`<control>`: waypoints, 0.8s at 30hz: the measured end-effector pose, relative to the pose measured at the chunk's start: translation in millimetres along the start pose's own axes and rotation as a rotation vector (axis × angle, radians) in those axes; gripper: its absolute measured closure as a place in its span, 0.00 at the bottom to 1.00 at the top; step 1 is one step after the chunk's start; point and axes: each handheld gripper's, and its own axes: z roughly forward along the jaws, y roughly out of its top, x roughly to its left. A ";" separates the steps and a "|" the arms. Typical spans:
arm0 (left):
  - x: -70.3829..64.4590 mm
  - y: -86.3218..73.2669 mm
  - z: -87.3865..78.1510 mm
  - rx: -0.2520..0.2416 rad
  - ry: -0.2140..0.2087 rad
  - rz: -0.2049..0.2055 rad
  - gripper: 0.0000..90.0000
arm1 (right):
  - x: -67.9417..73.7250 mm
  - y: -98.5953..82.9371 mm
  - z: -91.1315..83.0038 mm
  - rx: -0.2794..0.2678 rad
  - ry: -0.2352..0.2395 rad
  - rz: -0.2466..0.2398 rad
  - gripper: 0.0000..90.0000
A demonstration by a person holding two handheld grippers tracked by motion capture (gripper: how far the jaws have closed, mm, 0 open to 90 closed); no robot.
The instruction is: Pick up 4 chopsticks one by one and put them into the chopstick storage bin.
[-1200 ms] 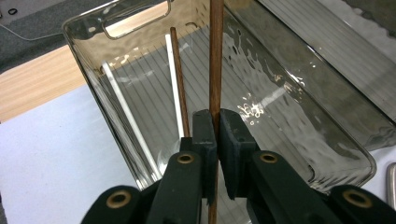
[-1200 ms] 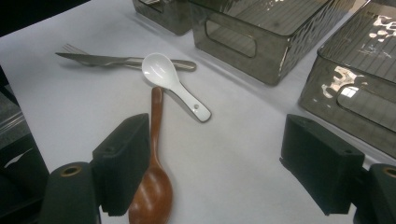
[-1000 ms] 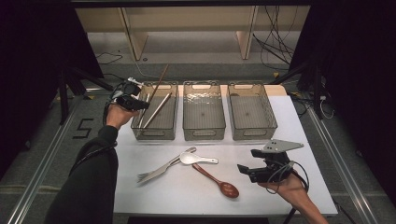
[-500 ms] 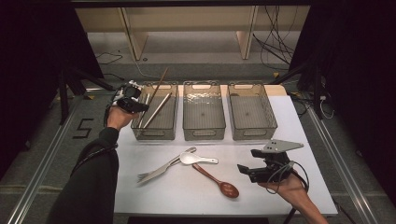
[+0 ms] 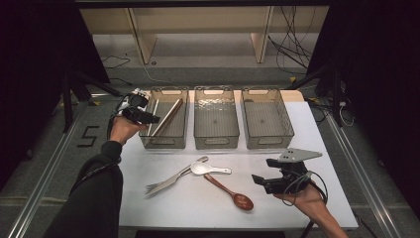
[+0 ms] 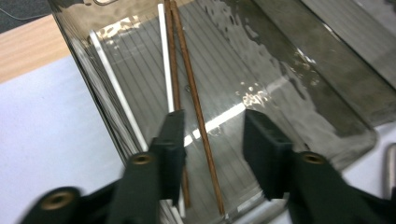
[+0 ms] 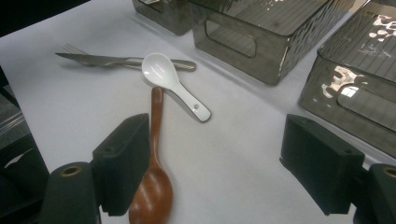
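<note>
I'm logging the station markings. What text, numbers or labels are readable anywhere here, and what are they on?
"5": a dark numeral marked on the grey floor left of the table, beside the left gripper.
No readable text on the bins, the cutlery or the grippers.

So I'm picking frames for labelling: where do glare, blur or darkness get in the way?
Left gripper view: bright glare streaks on the left bin, and the near parts of the left gripper are soft; the chopsticks read sharp. Right gripper view: glare on the bins' walls, the wooden spoon and white spoon clear. High view: table well lit, surroundings nearly black.
</note>
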 end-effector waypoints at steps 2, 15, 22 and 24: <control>-3.4 -5.5 -5.7 -0.015 -0.013 -0.015 0.56 | 0.1 0.0 0.0 0.000 0.000 0.000 0.28; -34.2 -34.1 -39.6 -0.105 -0.115 0.014 0.33 | 1.4 0.1 3.0 0.008 -0.001 0.000 0.28; -48.3 -49.7 -53.2 -0.193 -0.160 -0.002 0.26 | 6.3 2.2 8.5 0.026 0.011 -0.011 0.28; -55.7 -54.3 -54.2 -0.208 -0.162 0.019 0.25 | 6.9 2.8 10.3 0.031 0.013 -0.012 0.28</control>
